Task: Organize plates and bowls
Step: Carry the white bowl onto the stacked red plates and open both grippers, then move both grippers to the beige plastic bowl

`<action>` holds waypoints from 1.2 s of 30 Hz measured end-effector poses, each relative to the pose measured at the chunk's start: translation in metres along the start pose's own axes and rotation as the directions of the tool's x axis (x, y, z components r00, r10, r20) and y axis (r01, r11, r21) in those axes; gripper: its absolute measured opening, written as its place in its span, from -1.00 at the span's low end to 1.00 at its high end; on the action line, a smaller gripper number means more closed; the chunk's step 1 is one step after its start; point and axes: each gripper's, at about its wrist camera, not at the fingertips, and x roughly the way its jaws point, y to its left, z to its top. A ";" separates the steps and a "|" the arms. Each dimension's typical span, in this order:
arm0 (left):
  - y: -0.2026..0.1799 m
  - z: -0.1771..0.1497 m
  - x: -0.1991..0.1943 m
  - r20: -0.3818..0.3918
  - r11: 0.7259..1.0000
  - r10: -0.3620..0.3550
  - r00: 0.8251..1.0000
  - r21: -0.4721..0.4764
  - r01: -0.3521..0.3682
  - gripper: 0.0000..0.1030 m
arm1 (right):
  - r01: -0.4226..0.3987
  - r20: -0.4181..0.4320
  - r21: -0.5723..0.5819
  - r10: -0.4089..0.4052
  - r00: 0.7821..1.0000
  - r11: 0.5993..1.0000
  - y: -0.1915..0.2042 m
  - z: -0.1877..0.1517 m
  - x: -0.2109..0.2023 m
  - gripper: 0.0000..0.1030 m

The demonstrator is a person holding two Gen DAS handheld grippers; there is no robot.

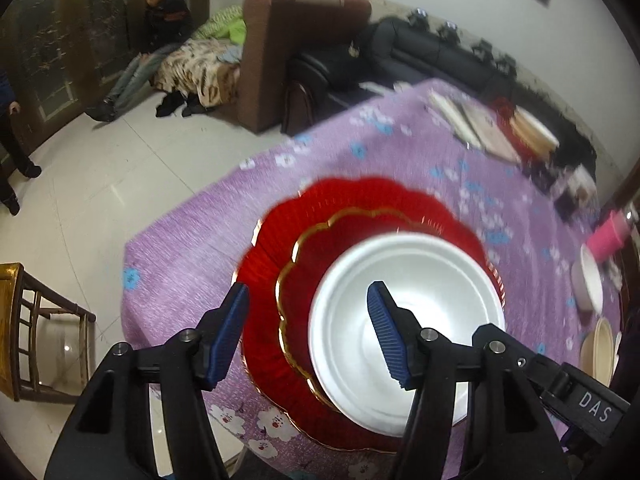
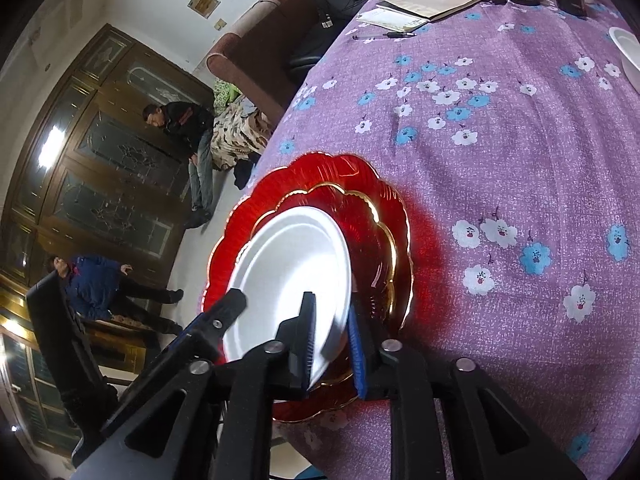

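Resting in 2 stacked red plates [image 1: 272, 280] — white plate [image 1: 404, 320]; left gripper [image 1: 308, 320] fingers parted, right gripper [image 2: 332, 344] fingers loosely straddling its rim.

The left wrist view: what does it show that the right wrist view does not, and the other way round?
Only the left wrist view: a pink cup and a wooden chair. Only the right wrist view: a pen beside the papers, and the right tongs straddling the white plate's rim. Both: the white plate stacked on red plates, and the purple cloth.
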 end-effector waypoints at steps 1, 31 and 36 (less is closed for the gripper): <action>0.001 0.001 -0.005 0.020 1.000 -0.012 1.000 -0.015 0.013 0.17 | -0.013 0.013 0.005 0.013 1.000 1.000 0.000 0.000 -0.004 -0.43; -0.222 -0.066 -0.044 -0.205 0.747 -0.410 0.889 0.484 0.456 0.53 | -0.092 0.381 0.390 -0.069 0.922 0.916 -0.186 -0.051 -0.220 0.82; -0.266 -0.072 -0.034 -0.277 0.729 -0.435 0.857 0.450 0.516 0.53 | -0.112 0.430 0.482 -0.123 0.894 0.869 -0.228 -0.058 -0.260 0.83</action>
